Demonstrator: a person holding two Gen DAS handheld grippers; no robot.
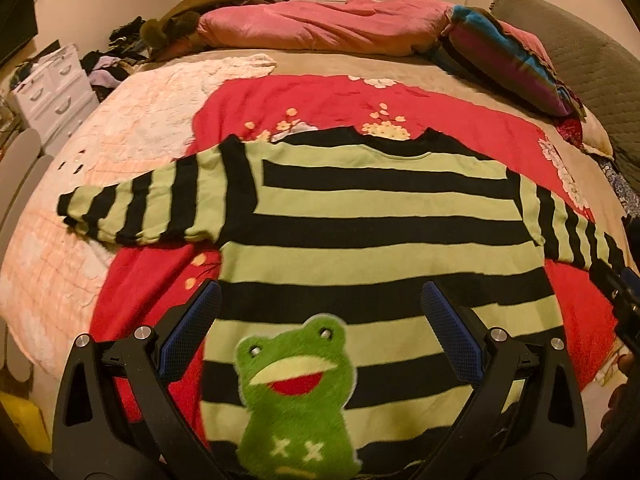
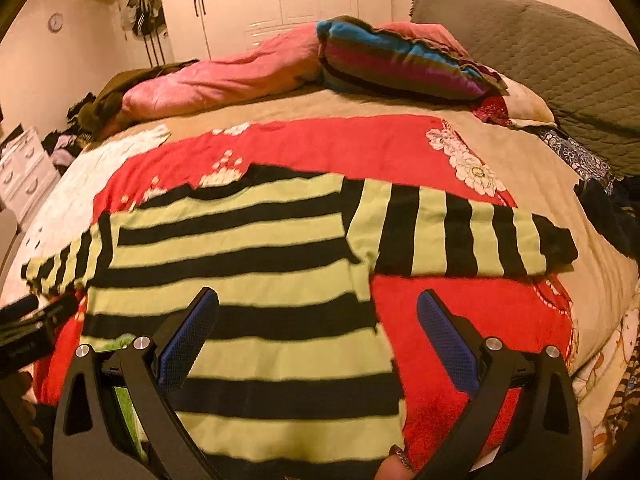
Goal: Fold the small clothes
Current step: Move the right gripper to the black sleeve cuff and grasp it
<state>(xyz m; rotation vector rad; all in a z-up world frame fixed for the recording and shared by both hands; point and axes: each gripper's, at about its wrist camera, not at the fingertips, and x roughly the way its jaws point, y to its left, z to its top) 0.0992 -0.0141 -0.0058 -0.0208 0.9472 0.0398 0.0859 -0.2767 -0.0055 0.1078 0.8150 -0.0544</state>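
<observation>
The small knitted sweater with broad black and pale-green stripes lies flat on the red flower-printed blanket that covers the bed, body spread and both sleeves stretched straight out to the sides. This open layout seems deliberate: with the garment smoothed and the arms extended, each sleeve and side edge is easy to reach, so folding can likely begin from either side.

The left gripper hangs over the lower middle of the sweater, its blue-padded fingers wide apart and holding nothing, the fuzzy green frog patch framed between them. The right gripper is likewise spread and empty, poised over the sweater's right side edge, where knit meets red blanket; one finger sits above the stripes, the other above the bare blanket. That position suggests it is lined up to take the side seam or the right sleeve.

The knit looks soft and fairly thick, lying with few wrinkles. The neckline points toward the pink quilt and the striped multicoloured pillow at the far end of the bed. The left sleeve rests partly on a pale peach checked cover.
</observation>
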